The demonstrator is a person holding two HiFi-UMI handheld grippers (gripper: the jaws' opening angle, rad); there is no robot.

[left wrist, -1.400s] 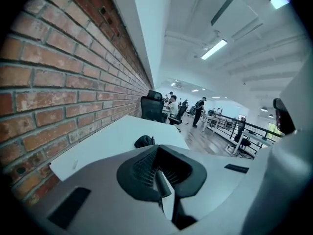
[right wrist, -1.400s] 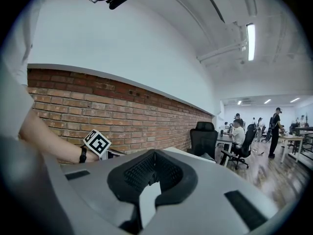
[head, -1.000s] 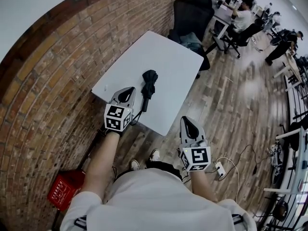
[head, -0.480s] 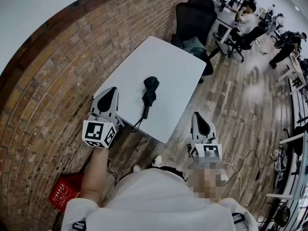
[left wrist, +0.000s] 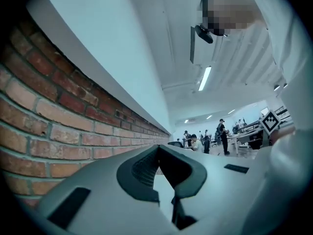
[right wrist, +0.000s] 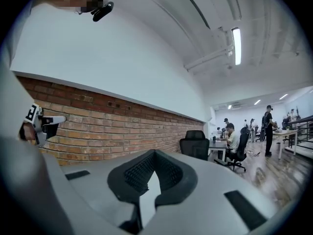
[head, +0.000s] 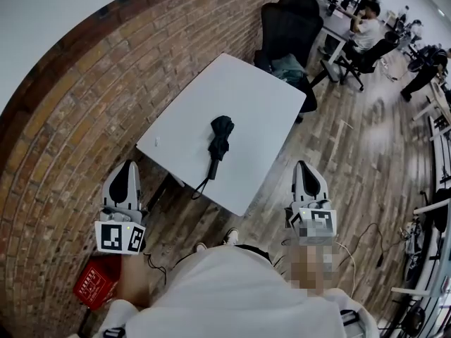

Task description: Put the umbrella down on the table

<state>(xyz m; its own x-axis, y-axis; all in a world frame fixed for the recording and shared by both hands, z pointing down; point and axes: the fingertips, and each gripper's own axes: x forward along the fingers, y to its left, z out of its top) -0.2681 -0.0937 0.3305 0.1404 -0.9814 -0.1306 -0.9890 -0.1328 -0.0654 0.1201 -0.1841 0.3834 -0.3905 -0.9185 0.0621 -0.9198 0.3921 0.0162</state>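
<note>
The folded black fabric umbrella point(head: 219, 138) lies on the white rectangular bench point(head: 261, 90), handle toward its near edge. The left gripper point(head: 127, 169), beside the red brick wall point(head: 63, 132), and the right gripper point(head: 305, 167), over the wooden plank floor point(head: 345, 153), both sit clear of the bench, fingers clenched on nothing. A black office chair point(head: 285, 20) stands at the bench's far end. A red plastic crate point(head: 95, 282) bears white print too small to read

White rectangular table point(head: 243, 94) standing on a wood-plank floor point(head: 331, 167), folded black umbrella point(head: 220, 136) lying lengthwise on its near half, handle end toward the near edge, thin strap point(head: 201, 186) looping out past that edge, tiny pale speck point(head: 156, 141) by the left corner
</note>
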